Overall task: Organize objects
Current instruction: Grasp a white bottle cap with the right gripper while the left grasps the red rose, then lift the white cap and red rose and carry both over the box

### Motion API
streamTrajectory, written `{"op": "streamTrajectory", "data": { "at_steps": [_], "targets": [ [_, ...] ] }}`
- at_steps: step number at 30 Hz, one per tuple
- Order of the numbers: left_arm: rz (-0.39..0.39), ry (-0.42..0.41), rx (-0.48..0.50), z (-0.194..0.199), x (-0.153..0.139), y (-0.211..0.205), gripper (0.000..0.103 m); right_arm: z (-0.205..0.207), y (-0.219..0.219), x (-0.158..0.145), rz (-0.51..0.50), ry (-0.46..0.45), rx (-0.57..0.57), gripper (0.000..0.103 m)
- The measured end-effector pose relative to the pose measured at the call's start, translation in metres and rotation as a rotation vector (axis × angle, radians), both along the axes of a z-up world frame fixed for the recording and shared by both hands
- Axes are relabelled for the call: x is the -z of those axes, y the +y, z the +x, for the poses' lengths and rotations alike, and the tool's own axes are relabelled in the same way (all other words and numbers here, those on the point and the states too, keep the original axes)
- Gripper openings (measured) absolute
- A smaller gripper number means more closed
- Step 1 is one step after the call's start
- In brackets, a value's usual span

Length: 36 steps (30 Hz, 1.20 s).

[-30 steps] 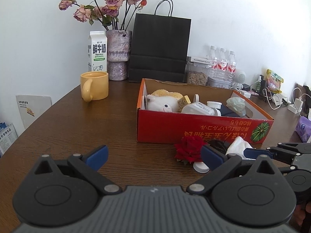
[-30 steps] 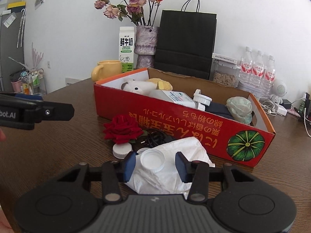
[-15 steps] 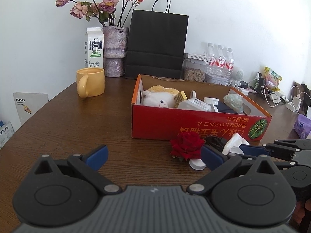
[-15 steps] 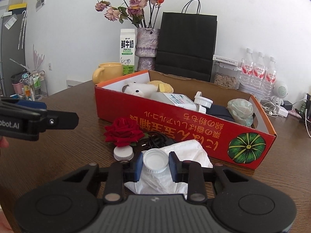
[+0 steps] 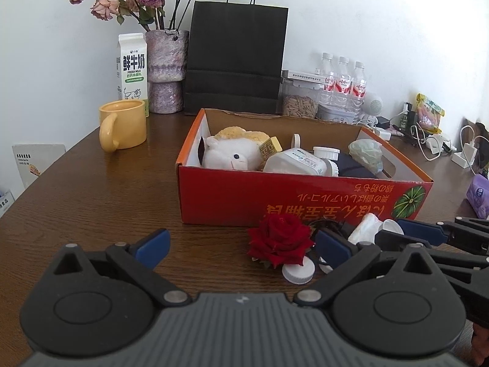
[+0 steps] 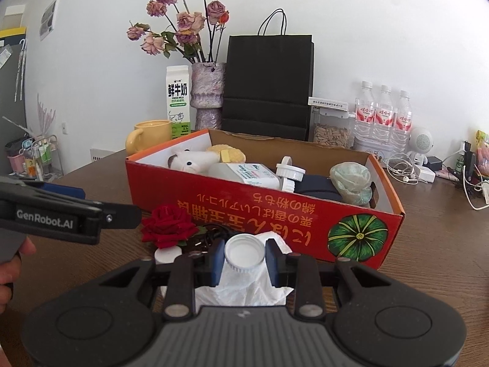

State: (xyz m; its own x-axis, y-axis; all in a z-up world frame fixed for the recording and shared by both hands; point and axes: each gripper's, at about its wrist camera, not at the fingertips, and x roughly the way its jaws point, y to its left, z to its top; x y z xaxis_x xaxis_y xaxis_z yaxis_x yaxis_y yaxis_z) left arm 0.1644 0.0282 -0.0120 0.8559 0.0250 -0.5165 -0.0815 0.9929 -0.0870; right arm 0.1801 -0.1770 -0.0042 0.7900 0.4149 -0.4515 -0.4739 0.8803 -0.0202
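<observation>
**A:** What sits on the table (image 5: 91,202)?

**B:** A red box (image 6: 244,211) stands in the middle of a brown wooden table. Inside it lie a white plush toy (image 5: 229,156), a white bottle (image 5: 295,162) on its side, a loose lid with a ring, a dark cloth and a pale green crumpled thing. Against the box's near wall, on the table, lie a red rose (image 5: 281,238), a dark cable, a tissue (image 6: 244,284) and a small white cap (image 5: 298,272).

**A:** And the right gripper (image 6: 244,255)?

**B:** Its blue pads pinch a white lid (image 6: 244,250), open side up, just above the tissue and close to the box's near wall. A second ago the pads stood wider, either side of the lid with gaps showing; half a second ago they had come in against it, and they press it now. The lid also sits higher in the right view than it did, partly in front of the box wall.

**A:** The left gripper (image 5: 241,244)?

**B:** Spread wide with nothing between the pads, low over the table to the left of the rose. The box and rose fill more of its view than a second ago. In the right view its finger reaches in from the left, its tip nearer the rose than before.

**A:** Behind the box?

**B:** A yellow mug (image 5: 123,124), a milk carton (image 5: 132,65), a vase (image 5: 166,70) of dried roses, a black bag (image 5: 235,61) and three water bottles (image 5: 342,81), all where they were.
</observation>
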Motion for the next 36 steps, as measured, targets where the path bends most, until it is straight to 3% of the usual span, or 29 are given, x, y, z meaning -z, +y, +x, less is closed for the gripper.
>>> {"op": "streamTrajectory", "data": {
  "at_steps": [12, 18, 21, 25, 29, 36],
  "targets": [
    [0.027, 0.026, -0.030, 0.031, 0.015, -0.023, 0.103, 0.012, -0.016, 0.004, 0.051, -0.028, 0.061, 0.027],
    [0.021, 0.023, -0.043, 0.035, 0.019, -0.025, 0.097, 0.013, -0.019, 0.006, 0.072, -0.032, 0.065, 0.028],
    [0.019, 0.021, -0.040, 0.038, 0.021, -0.026, 0.087, 0.014, -0.021, 0.006, 0.083, -0.029, 0.068, 0.028],
    [0.000, 0.033, -0.020, 0.040, 0.025, -0.027, 0.063, 0.013, -0.021, 0.005, 0.085, -0.036, 0.066, 0.028],
    [-0.012, -0.008, -0.019, 0.034, 0.022, -0.026, 0.041, 0.012, -0.020, 0.005, 0.083, -0.036, 0.065, 0.028],
    [-0.051, -0.034, -0.028, 0.023, 0.017, -0.020, 0.033, 0.012, -0.019, 0.006, 0.080, -0.035, 0.068, 0.028]
  ]
}}
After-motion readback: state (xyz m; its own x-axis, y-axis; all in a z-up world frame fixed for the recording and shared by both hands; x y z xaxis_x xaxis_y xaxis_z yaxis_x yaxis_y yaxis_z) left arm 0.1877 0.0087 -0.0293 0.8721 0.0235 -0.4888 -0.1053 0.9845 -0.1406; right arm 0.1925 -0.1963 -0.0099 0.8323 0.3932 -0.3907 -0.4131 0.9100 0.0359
